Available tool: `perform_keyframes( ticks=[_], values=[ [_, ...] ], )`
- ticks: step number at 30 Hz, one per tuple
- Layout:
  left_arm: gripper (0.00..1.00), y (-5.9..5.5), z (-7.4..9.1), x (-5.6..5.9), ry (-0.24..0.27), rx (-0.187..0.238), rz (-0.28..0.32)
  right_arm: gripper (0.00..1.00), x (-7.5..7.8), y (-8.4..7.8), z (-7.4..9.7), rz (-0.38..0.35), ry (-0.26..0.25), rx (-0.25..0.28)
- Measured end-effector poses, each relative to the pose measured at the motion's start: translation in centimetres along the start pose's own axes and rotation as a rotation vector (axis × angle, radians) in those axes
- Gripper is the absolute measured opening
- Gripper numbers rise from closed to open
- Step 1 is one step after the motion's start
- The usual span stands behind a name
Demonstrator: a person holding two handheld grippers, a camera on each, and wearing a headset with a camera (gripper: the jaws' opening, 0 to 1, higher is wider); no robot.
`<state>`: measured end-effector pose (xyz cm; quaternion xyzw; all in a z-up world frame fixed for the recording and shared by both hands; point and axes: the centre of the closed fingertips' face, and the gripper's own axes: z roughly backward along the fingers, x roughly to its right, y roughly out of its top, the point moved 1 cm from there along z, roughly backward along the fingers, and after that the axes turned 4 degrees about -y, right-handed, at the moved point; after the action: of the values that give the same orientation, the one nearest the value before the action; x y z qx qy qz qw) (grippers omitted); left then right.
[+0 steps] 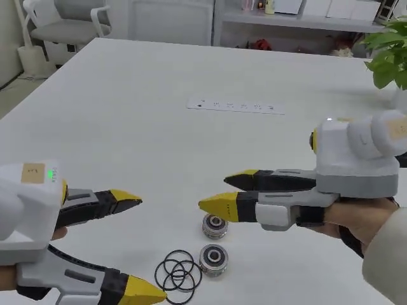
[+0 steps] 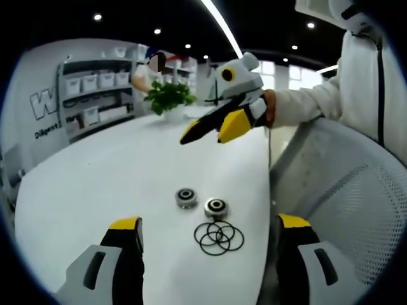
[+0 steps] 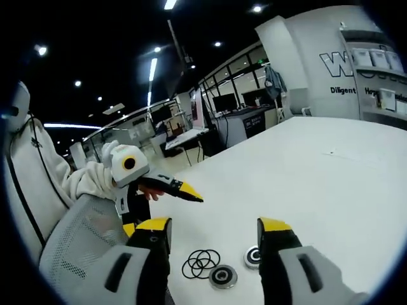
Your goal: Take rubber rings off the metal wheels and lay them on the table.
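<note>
Two small metal wheels [image 1: 215, 226] [image 1: 213, 259] lie on the white table [image 1: 159, 127] near its front edge. Beside them is a loose pile of several thin black rubber rings [image 1: 179, 270]. My left gripper [image 1: 147, 248] is open and hovers left of the rings, holding nothing. My right gripper [image 1: 214, 192] is open too, hanging just above and right of the farther wheel. In the left gripper view the wheels [image 2: 186, 197] [image 2: 215, 207] and rings [image 2: 219, 237] lie ahead between the jaws, with the right gripper [image 2: 216, 127] beyond. In the right gripper view I see the wheels [image 3: 253, 256] [image 3: 222, 275], rings [image 3: 200, 262] and left gripper [image 3: 178, 190].
A white power strip [image 1: 235, 106] lies mid-table. A green potted plant [image 1: 388, 57] stands at the far right edge. A grey office chair [image 1: 70, 25] stands beyond the far left corner, and a mesh chair back [image 2: 343, 184] sits close to the table's near edge.
</note>
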<state>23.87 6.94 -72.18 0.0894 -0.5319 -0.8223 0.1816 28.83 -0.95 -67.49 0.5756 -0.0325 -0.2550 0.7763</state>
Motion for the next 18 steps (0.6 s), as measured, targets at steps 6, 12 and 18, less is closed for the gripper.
perform_keyframes(
  ticks=[6, 12, 18],
  values=[
    [0.96, 1.7, 1.3, -0.8, 0.047, 0.089, 0.016, 0.72, 0.6, 1.0, 2.1, 0.027, -0.027, 0.059],
    [1.0, 2.6, 2.1, -0.8, 0.061, 0.114, 0.011, 0.85, 1.2, 1.2, 4.3, 0.081, -0.05, 0.074],
    [1.0, 3.6, 3.3, -0.7, 0.08, 0.14, -0.007, 0.88, 1.6, -0.1, 7.0, 0.078, -0.046, 0.054]
  ],
)
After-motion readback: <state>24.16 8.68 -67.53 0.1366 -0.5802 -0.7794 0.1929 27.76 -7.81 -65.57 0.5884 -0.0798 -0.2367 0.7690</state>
